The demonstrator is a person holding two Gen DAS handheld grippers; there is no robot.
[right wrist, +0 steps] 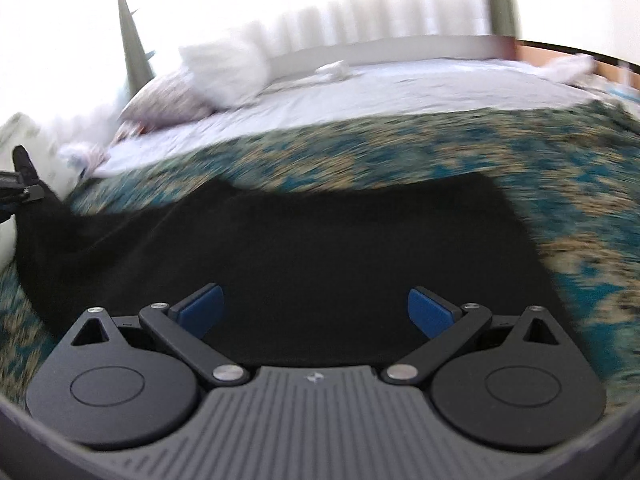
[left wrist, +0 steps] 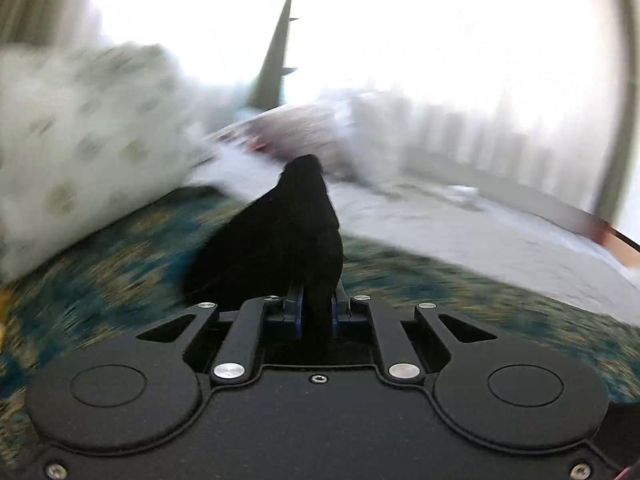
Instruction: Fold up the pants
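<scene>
The black soft-fabric pants (right wrist: pixel 320 248) lie spread on a bedspread with a teal and beige woven pattern (right wrist: pixel 440 152), and one end is lifted at the left side. The cloth looks matte and limp, so I judge it light, not slippery and not fragile; it will sag and drag when only one point is held. The left gripper (left wrist: pixel 318 312) has its blue pads pressed together on a pinch of this black cloth, which rises in a peak in front of it. The right gripper (right wrist: pixel 316 312) hangs just over the flat part of the pants with its blue pads (right wrist: pixel 200 310) wide apart and nothing between them. I think a good place to take hold is an edge or a corner, opposite to the left grip, so the fabric stays flat in the fold. Farther back there are a pale sheet (right wrist: pixel 360 88), a white pillow (right wrist: pixel 224 68) and bright curtains (right wrist: pixel 360 0).
</scene>
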